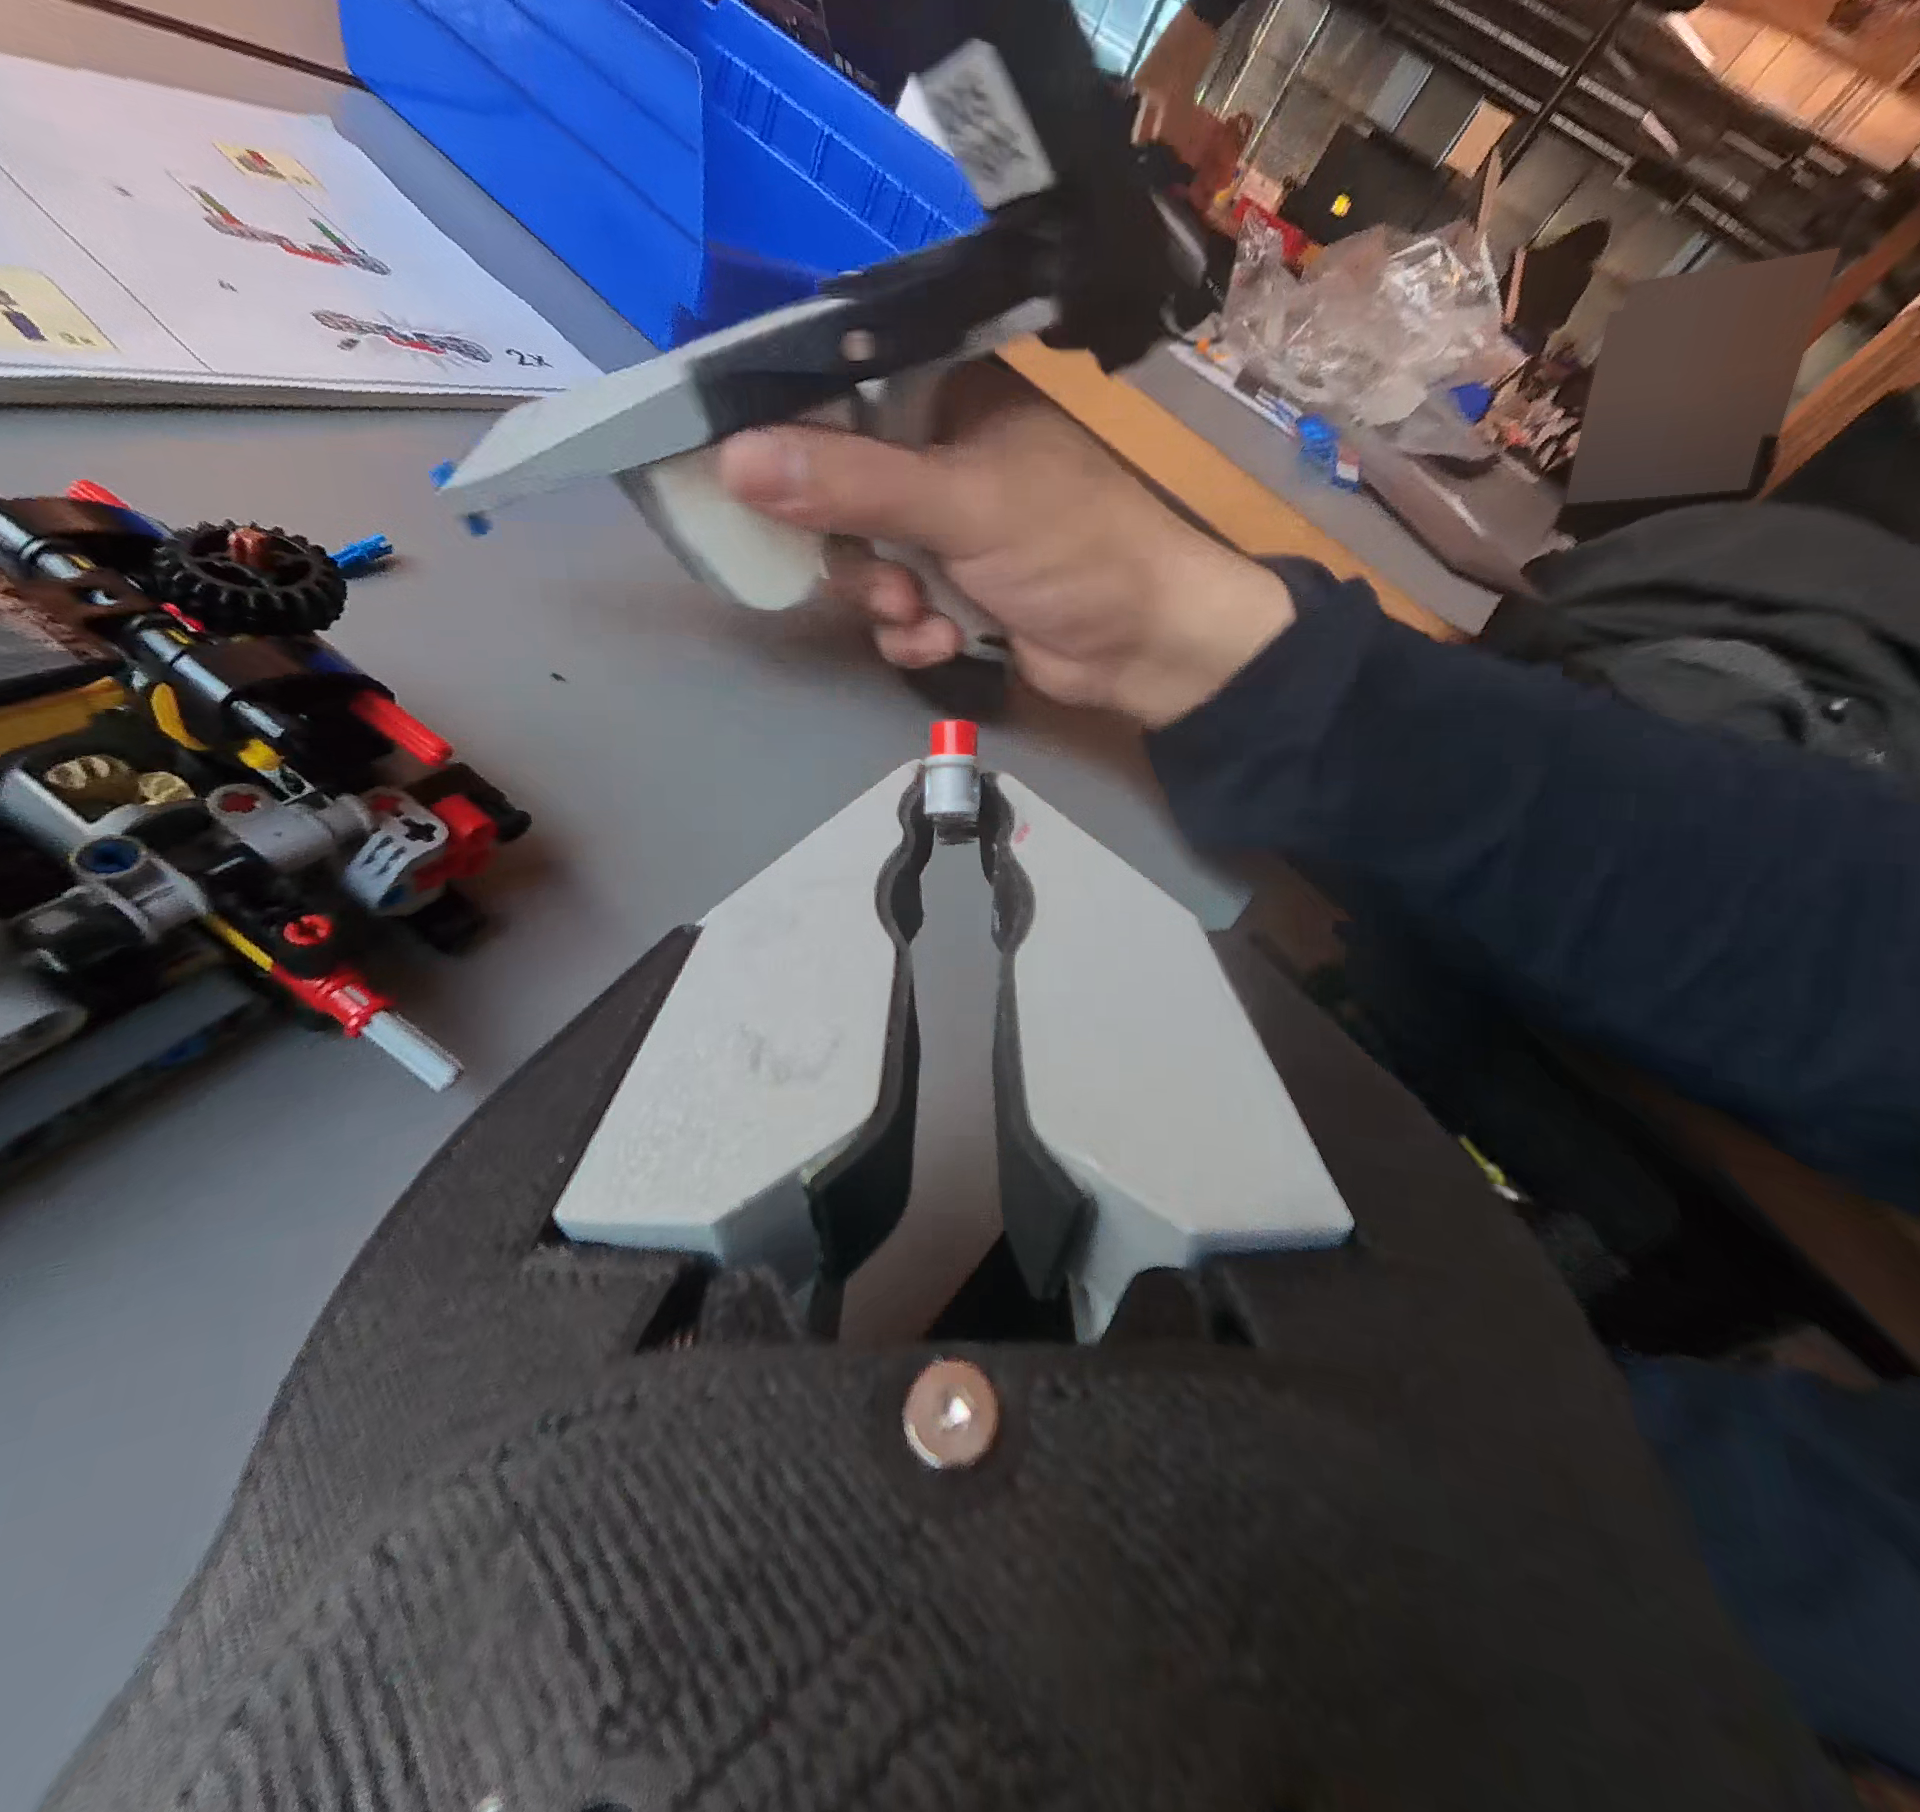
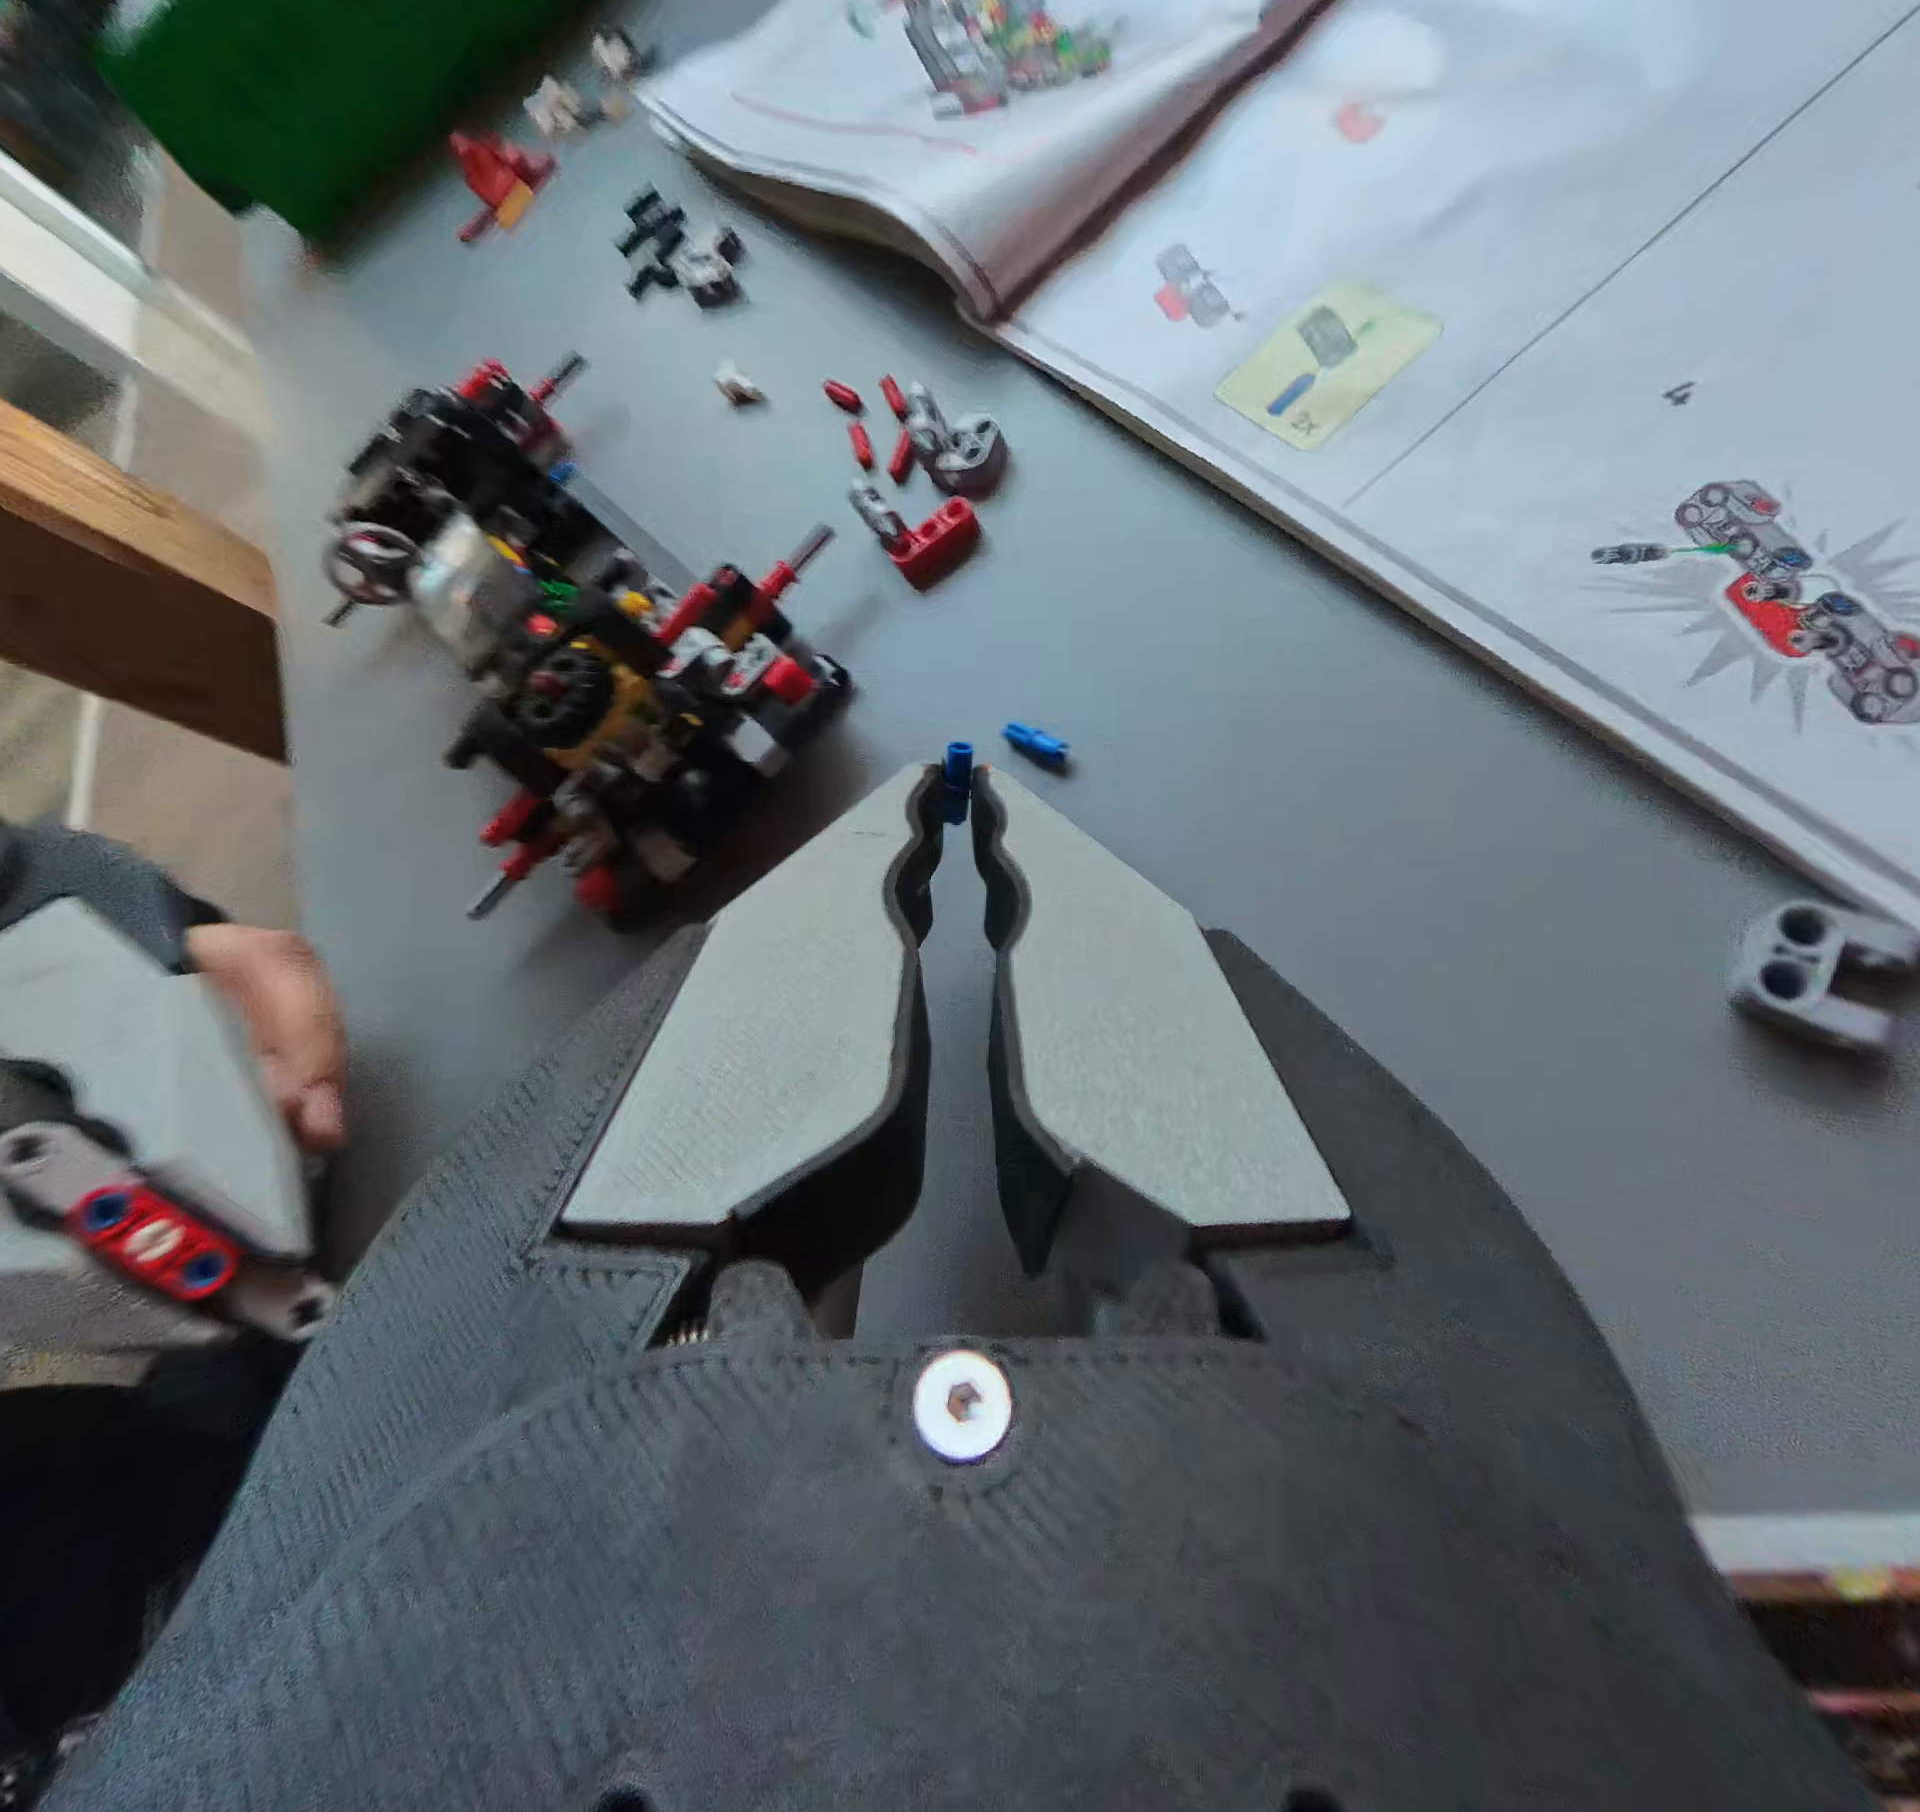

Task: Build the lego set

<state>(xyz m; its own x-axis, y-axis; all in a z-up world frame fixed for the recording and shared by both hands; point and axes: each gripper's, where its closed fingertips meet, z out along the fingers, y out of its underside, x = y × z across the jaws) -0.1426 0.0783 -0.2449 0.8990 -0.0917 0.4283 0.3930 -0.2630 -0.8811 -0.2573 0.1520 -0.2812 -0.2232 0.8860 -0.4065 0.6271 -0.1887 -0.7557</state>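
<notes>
My left gripper (image 1: pixel 953 798) is shut on a small grey and red toy-brick assembly (image 1: pixel 953 773), whose red end sticks out past the tips above the grey table (image 1: pixel 675 744). The right wrist view shows this gripper at the lower left with a red and grey piece with blue pins (image 2: pixel 151 1237) at its tip. My right gripper (image 2: pixel 958 788) is shut on a small blue pin (image 2: pixel 957 775). It also shows in the left wrist view (image 1: pixel 462 500), held in a hand, with blue at its tip. A part-built toy vehicle (image 2: pixel 582 661) lies left of the right gripper.
A loose blue pin (image 2: pixel 1035 742) lies just beyond the right tips. Red pins and a red L-piece (image 2: pixel 935 541) lie farther off. A grey connector (image 2: pixel 1813 973) lies at the right. An open instruction booklet (image 2: pixel 1455 204), a green bin (image 2: pixel 353 37) and a blue bin (image 1: pixel 623 100) border the table.
</notes>
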